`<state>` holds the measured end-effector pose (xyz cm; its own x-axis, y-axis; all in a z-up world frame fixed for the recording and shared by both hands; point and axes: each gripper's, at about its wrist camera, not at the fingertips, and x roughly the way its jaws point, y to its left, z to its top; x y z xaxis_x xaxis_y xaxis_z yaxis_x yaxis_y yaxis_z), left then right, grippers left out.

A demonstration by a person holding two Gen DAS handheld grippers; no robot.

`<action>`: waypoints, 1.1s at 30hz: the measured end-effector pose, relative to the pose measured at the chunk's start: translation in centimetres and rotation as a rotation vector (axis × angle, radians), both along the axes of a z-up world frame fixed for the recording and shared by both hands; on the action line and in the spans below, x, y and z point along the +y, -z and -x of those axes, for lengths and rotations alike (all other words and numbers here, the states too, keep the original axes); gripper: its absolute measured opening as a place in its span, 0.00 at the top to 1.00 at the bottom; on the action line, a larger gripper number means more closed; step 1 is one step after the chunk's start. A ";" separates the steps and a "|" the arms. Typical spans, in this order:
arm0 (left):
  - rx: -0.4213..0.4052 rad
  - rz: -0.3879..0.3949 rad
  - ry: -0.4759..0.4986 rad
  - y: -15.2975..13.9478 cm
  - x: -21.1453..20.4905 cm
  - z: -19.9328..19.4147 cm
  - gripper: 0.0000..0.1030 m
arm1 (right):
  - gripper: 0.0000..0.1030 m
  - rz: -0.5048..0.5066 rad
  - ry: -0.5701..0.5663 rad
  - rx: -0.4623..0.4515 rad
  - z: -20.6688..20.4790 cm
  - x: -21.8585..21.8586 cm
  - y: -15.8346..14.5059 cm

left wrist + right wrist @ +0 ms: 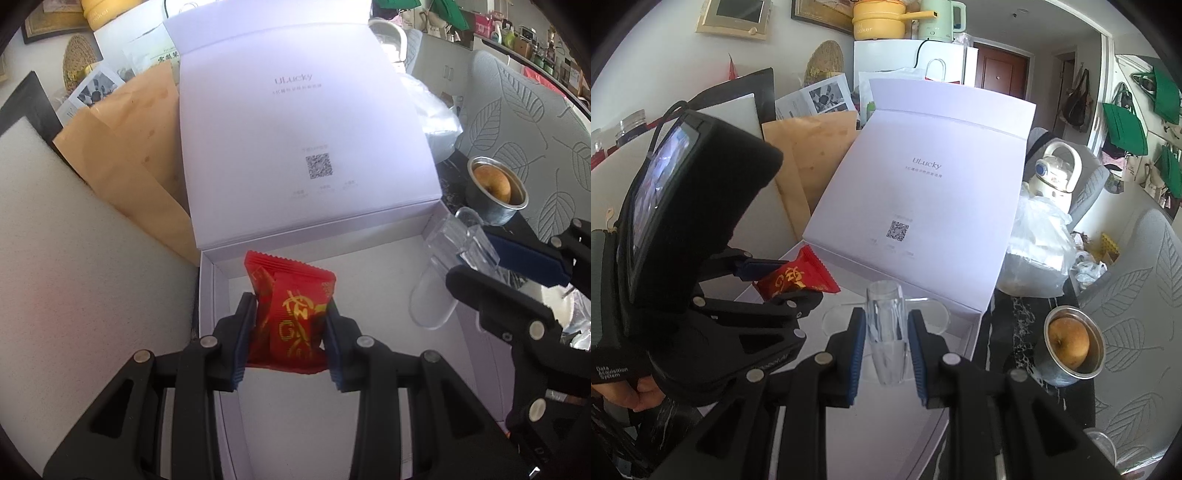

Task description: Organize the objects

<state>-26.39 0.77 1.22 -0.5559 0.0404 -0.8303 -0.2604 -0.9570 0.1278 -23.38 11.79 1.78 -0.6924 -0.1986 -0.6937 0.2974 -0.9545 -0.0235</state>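
A white gift box [373, 273] lies open in front of me, its lid [303, 122] standing up at the back. My left gripper [291, 317] is shut on a red snack packet [295, 291] with gold print, held over the box's near left part. On the right of the left wrist view, my right gripper [480, 269] is shut on a clear plastic piece [443, 258] above the box's right side. In the right wrist view, the right gripper [886, 332] pinches the clear plastic piece [884, 314]. Beside it is the left gripper [783, 280] with the packet [801, 275].
A metal cup [1049, 365] holding a brown fruit [1067, 343] stands on the dark table right of the box. Brown envelopes [129, 155] and a white foam sheet [74, 251] lie to the left. A plastic bag [1038, 243] and a leaf-patterned chair [535, 122] are at the right.
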 end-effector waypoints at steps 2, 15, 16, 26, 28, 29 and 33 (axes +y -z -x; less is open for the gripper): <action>-0.014 0.003 -0.004 0.6 0.0 0.4 0.68 | 0.78 0.002 -0.002 -0.014 0.6 -0.2 0.5; -0.095 0.030 0.002 3.7 0.5 2.1 0.68 | 0.78 -0.022 0.002 -0.108 4.0 -0.6 4.1; -0.103 0.035 0.001 3.9 0.6 2.2 0.68 | 0.78 -0.025 0.008 -0.115 4.1 -0.5 4.3; -0.158 0.069 0.015 5.8 1.7 2.8 0.68 | 0.78 -0.030 0.036 -0.157 4.9 0.1 5.7; -0.161 0.075 0.011 6.1 1.8 2.8 0.68 | 0.78 -0.029 0.042 -0.165 5.0 0.3 6.0; -0.164 0.079 0.008 6.3 1.9 2.9 0.68 | 0.78 -0.033 0.041 -0.165 4.9 0.2 6.0; -0.184 0.078 -0.006 7.0 1.9 3.1 0.67 | 0.78 -0.046 0.037 -0.159 5.0 0.5 6.2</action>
